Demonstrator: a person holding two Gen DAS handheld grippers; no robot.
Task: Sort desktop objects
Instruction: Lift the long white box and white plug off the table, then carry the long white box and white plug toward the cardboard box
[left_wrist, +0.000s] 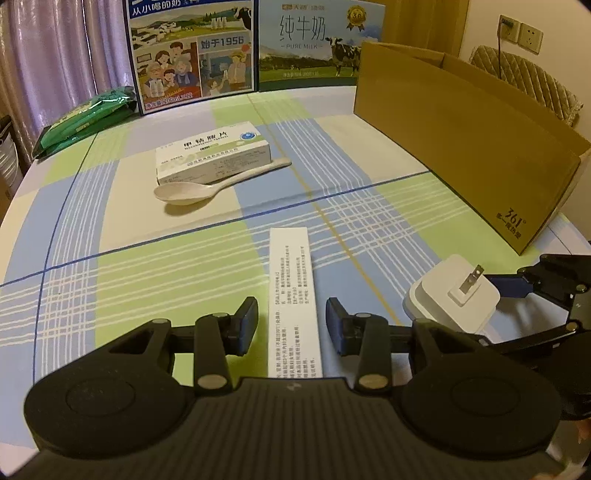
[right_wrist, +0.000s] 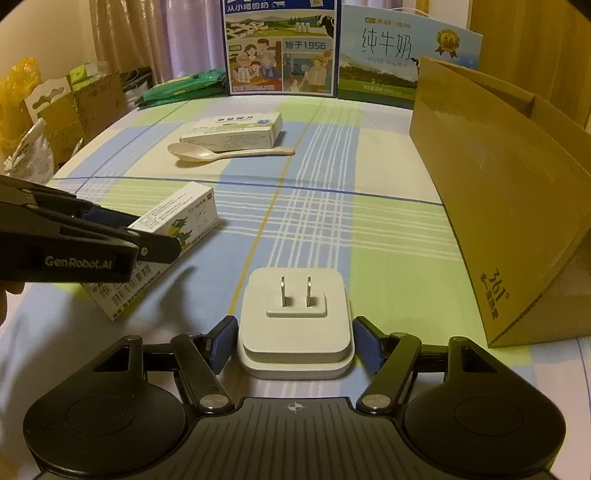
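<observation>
Straddling the white plug, the right tool has its jaws apart, one on each side, not yet clamped; prongs point up, so the flat sides offer the grip. Likewise, the left tool gapes over a long carton lying on the checked surface. Nearby, the open cardboard box looks like the destination.

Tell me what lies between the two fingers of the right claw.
The white plug adapter, prongs up, sits on the tablecloth between the fingers of the open right claw, seemingly untouched. The right wrist view shows it.
</observation>
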